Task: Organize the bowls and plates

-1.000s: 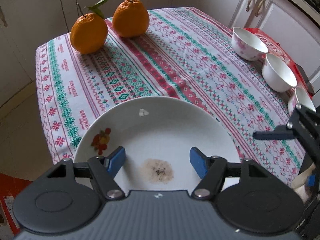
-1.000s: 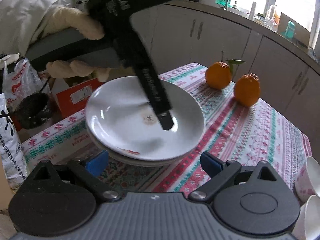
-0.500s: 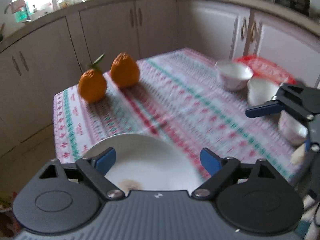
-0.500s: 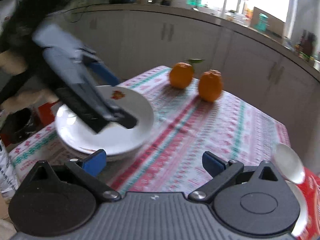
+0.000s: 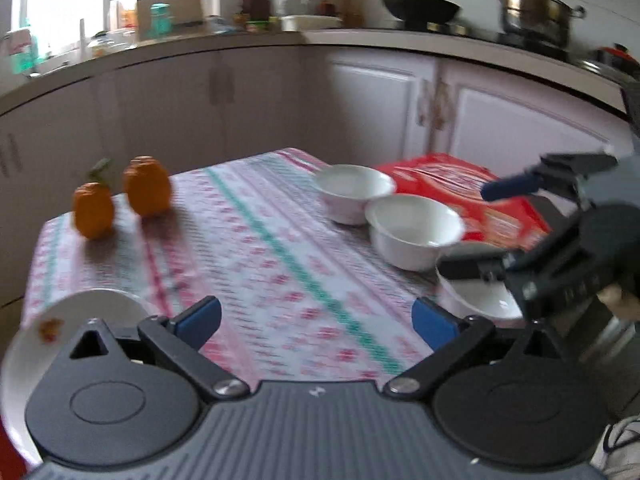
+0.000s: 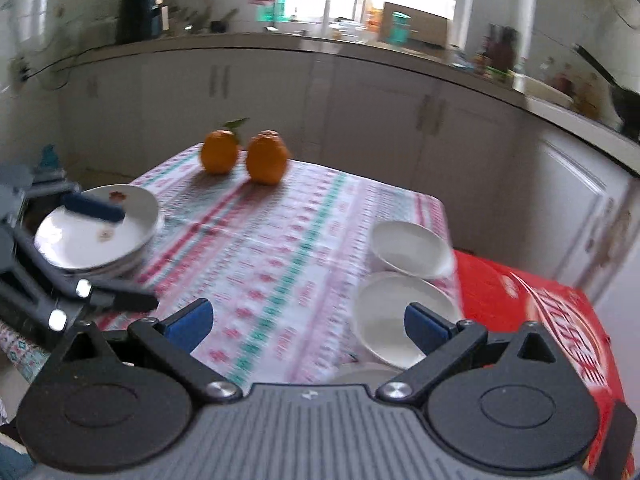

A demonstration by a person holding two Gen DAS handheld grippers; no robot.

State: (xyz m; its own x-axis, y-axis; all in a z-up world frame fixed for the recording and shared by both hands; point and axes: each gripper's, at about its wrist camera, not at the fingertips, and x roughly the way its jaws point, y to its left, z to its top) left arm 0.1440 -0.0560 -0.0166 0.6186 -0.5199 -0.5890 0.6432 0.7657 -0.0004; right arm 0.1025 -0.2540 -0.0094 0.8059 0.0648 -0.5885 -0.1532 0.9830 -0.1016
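White plates are stacked [image 6: 96, 236] at the table's left corner; the top plate also shows at the lower left of the left wrist view [image 5: 80, 308]. Three white bowls stand in a row along the right edge: far [image 5: 354, 192], middle [image 5: 412, 230] and near [image 5: 476, 300]. In the right wrist view the far bowl [image 6: 410, 248] and the middle bowl [image 6: 396, 316] show. My left gripper [image 5: 316, 320] is open and empty, above the cloth right of the plates. My right gripper [image 6: 308, 322] is open and empty, over the middle bowl's left side.
Two oranges [image 5: 120, 200] sit at the table's far corner on the patterned tablecloth [image 5: 260, 248]. A red box [image 6: 540, 320] lies beside the bowls at the right edge. Kitchen cabinets [image 5: 360, 112] surround the table.
My left gripper has lifted off the stacked plates and swung right, its jaws wider. My right gripper has turned right toward the bowls. The top plate stays on the stack.
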